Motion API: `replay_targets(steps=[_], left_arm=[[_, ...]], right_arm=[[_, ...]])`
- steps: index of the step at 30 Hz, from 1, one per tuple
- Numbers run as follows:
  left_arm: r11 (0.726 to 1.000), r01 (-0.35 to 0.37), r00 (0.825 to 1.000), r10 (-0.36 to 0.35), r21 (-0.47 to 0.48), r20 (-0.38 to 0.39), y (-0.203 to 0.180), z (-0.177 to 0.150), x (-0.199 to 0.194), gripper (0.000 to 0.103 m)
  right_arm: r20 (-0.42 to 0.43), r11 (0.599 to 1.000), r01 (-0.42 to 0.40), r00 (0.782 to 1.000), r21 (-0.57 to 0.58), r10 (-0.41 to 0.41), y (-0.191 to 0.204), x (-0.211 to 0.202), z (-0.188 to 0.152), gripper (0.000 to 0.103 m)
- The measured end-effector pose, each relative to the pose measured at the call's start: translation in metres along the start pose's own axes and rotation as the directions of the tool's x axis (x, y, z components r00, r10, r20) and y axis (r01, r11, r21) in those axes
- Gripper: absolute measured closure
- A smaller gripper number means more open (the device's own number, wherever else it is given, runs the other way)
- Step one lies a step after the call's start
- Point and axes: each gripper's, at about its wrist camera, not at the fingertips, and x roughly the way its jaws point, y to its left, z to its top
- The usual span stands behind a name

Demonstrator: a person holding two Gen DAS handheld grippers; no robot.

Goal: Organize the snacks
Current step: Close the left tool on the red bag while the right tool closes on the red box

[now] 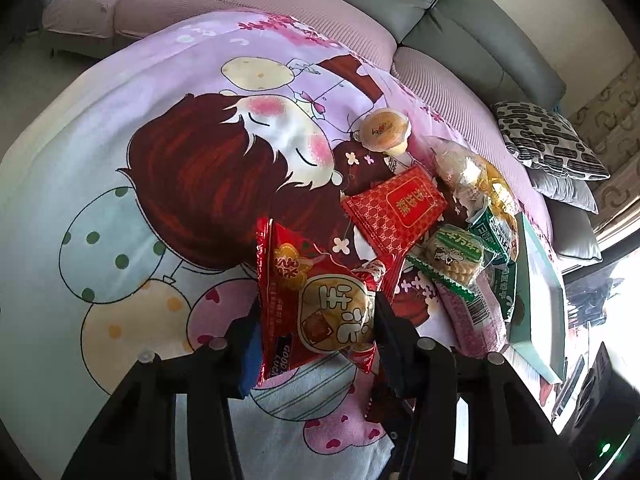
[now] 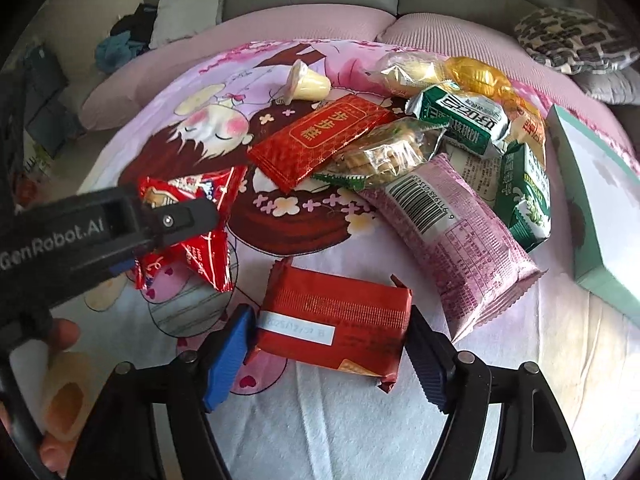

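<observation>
While the left gripper (image 1: 316,320) has its fingers clamped on a red rice-cracker bag (image 1: 312,300), lifted just above the cartoon blanket (image 1: 120,160), the right gripper (image 2: 328,340) straddles a flat red wafer pack (image 2: 336,320) lying on that blanket; its fingers stand apart, with a gap at the left pad and the right pad close by the pack's edge. Farther back the other snacks lie piled: a red packet (image 2: 316,140), a pink packet (image 2: 452,232), green packets (image 2: 464,124) and a jelly cup (image 2: 308,84), beside a teal box (image 2: 592,200).

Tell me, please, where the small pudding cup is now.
The pudding cup lies tipped on its side on the cartoon blanket, at the far edge of the snack pile in the right wrist view, just beyond the flat red packet.
</observation>
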Motion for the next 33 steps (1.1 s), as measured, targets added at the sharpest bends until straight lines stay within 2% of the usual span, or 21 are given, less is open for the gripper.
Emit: replay_targets(steps=[4,10,21,27,33], left_arm=[[1.0,-0.001,1.0,0.001,0.0,-0.002,0.0,-0.001,0.001,0.052],[1.0,-0.006,1.0,0.006,0.009,0.001,-0.001,-0.001,0.0,0.052],[1.0,-0.011,1.0,0.01,0.016,0.017,-0.005,-0.002,-0.007,0.053],[0.999,-0.002,0.999,0.001,0.042,0.04,-0.017,-0.001,-0.016,0.054],[0.996,0.002,0.999,-0.007,0.089,0.05,-0.042,0.003,-0.022,0.054]], right_arm=[[0.001,0.999,0.036,0.999,-0.027,-0.036,0.006,0.003,-0.001,0.027],[0.009,0.999,0.027,1.0,-0.021,-0.027,0.002,-0.001,0.0,0.033],[0.054,1.0,0.009,0.999,-0.005,-0.009,-0.006,-0.022,-0.001,0.035],[0.108,1.0,-0.002,0.994,0.02,0.0,-0.016,-0.043,0.005,0.035],[0.161,0.995,0.023,0.986,0.101,-0.04,-0.05,-0.071,0.013,0.034]])
